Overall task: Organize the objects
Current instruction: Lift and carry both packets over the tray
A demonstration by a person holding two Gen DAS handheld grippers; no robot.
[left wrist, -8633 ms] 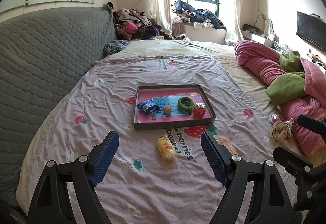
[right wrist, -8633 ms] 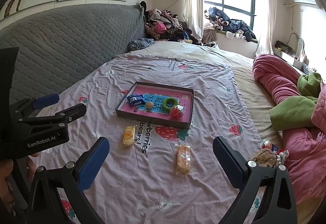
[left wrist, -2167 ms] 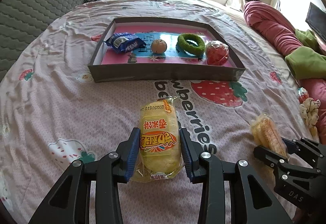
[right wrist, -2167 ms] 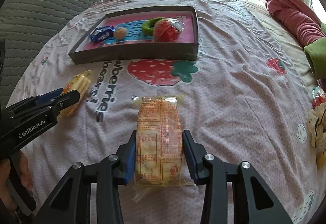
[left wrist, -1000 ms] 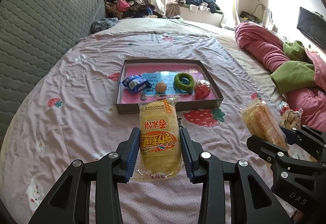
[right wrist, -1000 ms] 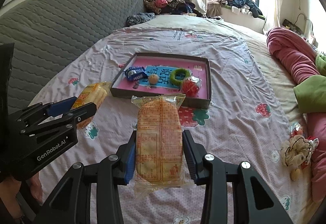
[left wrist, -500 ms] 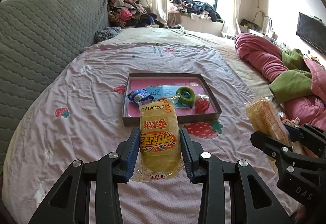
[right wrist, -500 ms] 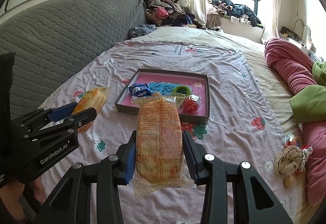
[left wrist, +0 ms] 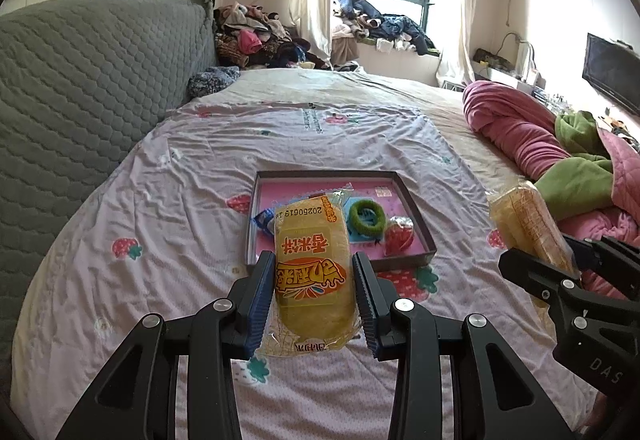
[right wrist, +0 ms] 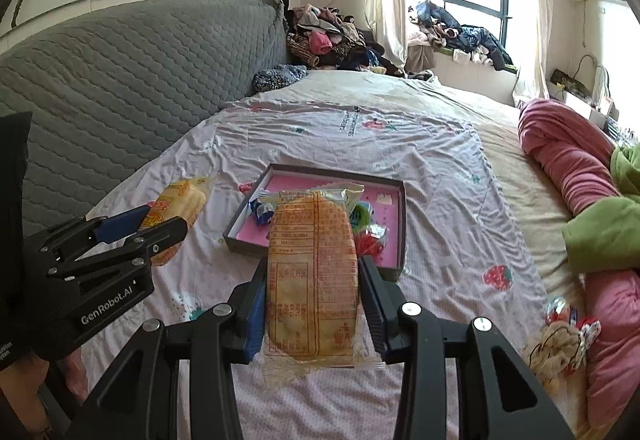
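The yellow plastic-wrapped snack cake with orange lettering is a plump oblong in a clear crinkled sleeve, a printed date along its far end. The second plastic-wrapped cake, showing its label side of fine red print, is the same shape, paler and flatter-looking.

Both hang in the air above a bed spread with a lilac sheet printed with strawberries. On that sheet lies a shallow dark-rimmed box tray with a pink floor, holding a fuzzy green ring, a red sweet in clear wrap and a small blue packet. Left of the tray rises a grey quilted headboard; right of it lie a rumpled pink quilt and a green blanket; beyond it, clothes heap under a window.

The left tool pinches the yellow cake by its long sides, on the near side of the tray, the cake's far end overlapping the tray's near-left part in view. The right tool clamps the label-side cake likewise, just this side of the tray's near rim.
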